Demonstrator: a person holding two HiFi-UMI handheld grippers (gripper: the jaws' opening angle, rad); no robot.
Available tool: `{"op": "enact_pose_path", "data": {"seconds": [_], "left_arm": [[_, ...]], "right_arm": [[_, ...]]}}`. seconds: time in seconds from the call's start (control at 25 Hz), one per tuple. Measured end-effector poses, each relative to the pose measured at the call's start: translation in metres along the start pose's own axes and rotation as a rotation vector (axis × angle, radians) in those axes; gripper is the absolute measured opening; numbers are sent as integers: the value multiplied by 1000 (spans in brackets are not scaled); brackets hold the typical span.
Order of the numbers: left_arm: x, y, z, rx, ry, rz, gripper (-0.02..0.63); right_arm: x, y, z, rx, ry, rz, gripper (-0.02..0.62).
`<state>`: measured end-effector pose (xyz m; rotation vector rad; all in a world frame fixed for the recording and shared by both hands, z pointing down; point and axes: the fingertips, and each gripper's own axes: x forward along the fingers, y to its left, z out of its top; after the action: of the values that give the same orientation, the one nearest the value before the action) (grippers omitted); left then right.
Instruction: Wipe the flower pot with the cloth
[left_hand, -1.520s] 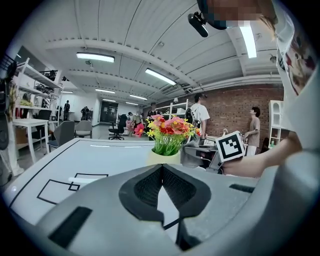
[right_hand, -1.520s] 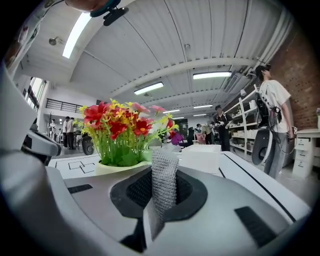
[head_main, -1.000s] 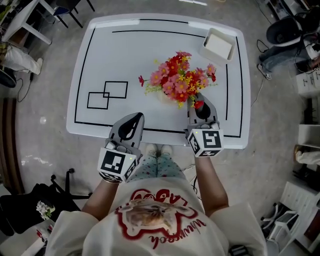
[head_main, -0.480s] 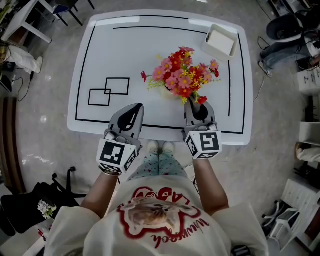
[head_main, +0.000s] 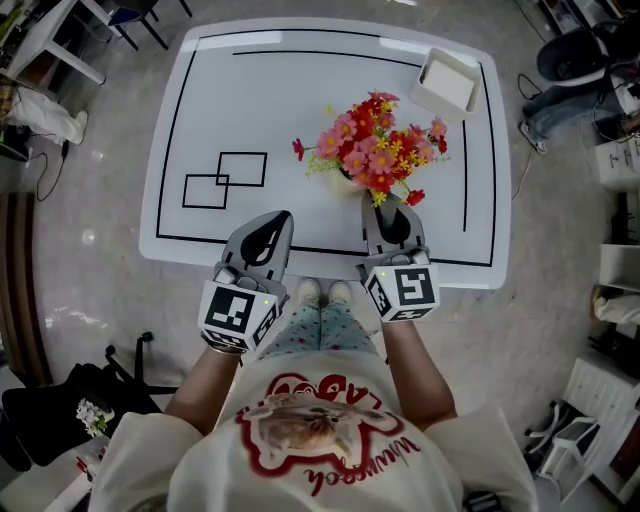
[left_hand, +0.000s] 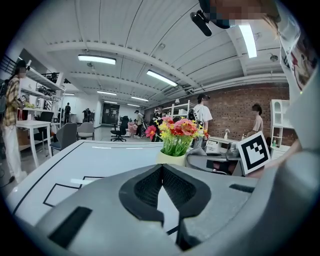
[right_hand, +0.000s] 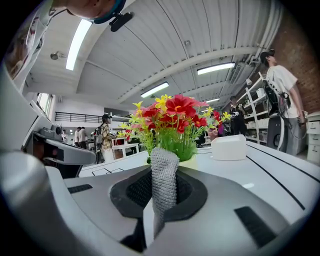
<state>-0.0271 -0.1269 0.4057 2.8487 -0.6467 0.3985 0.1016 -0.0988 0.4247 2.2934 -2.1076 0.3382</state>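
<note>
A big open-plan lab or workshop hall; the left gripper view shows a white ribbed ceiling (left_hand: 125, 30) with long strip lights (left_hand: 96, 59), a brick wall (left_hand: 227, 107) at centre right, office chairs (left_hand: 65, 135) at left and people (left_hand: 203, 112) standing about; shelving (right_hand: 254, 107) fills the right of the right gripper view; in the head view, a white tabletop (head_main: 300, 100) marked with black tape lines (head_main: 242, 153) stands on a speckled floor (head_main: 90, 230).

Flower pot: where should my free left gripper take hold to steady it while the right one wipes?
Probably the flower pot by its bare wall below the flowers, approached level from the person's left. The blooms spread over the rim, so coming from above would crush them. The left gripper is shut: open it first. The right gripper holds the cloth.
</note>
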Motion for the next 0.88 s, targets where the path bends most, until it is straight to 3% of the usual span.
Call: {"op": "enact_pose_path", "data": {"seconds": [0.4,0.88], "left_arm": [[-9,11,-7,-12,6,10,2],[3,33,-2,14,16,-11,2]], "right_arm": [[7,26,-1,-14,-9,4,26],[12,58,3,17,-14,68,26]]}}
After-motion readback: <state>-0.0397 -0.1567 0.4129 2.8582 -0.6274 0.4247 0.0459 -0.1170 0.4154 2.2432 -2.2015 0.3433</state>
